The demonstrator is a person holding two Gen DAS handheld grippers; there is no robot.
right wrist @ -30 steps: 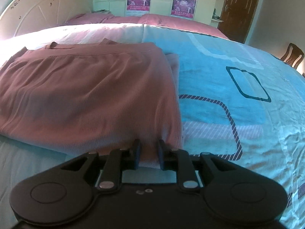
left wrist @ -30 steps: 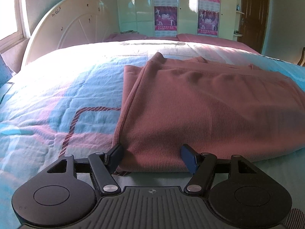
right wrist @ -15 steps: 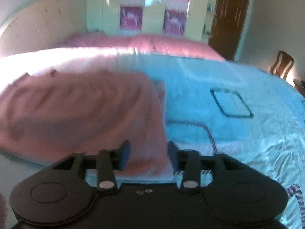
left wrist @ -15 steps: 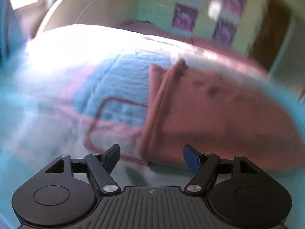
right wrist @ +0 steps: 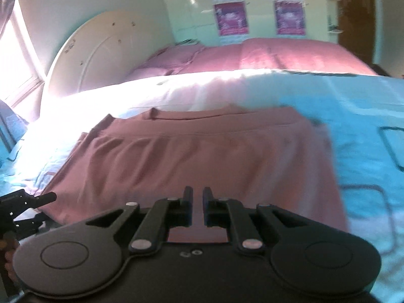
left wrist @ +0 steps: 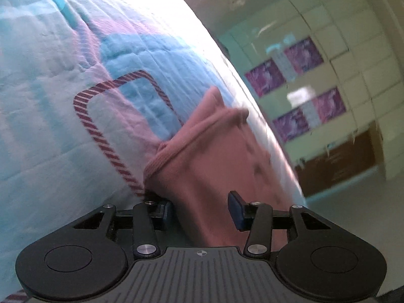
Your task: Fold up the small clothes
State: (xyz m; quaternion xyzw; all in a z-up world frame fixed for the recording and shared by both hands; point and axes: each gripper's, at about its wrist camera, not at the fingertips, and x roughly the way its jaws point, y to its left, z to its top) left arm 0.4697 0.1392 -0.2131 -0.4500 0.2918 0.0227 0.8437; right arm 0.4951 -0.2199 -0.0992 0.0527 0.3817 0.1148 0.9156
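Pink garment (right wrist: 202, 156): it lies flat on the bed (right wrist: 366, 106), already folded at least once into a broad rectangle, so you are part-way through.
Left to do: in my judgement one more fold to bring it down to a small packet (the panel is wide for a finished piece).
Left gripper (left wrist: 199, 209): your view is rolled hard over; the rounded near corner of the cloth sits between the jaws, which are closing around it. The right pad stands clear of the fabric, and the left one is tucked against the fold's edge, so you have no firm pinch yet.
Right gripper (right wrist: 198, 207): jaws clenched to a thin slit above the near hem. Pink shows behind that slit, but whether any cloth is caught in it I cannot tell.
Garment versus jaws: the near edge runs just under both tools, left corner inside your left jaws, middle of the hem beneath the right.
Bedspread (left wrist: 63, 139): blue and white, under the cloth.
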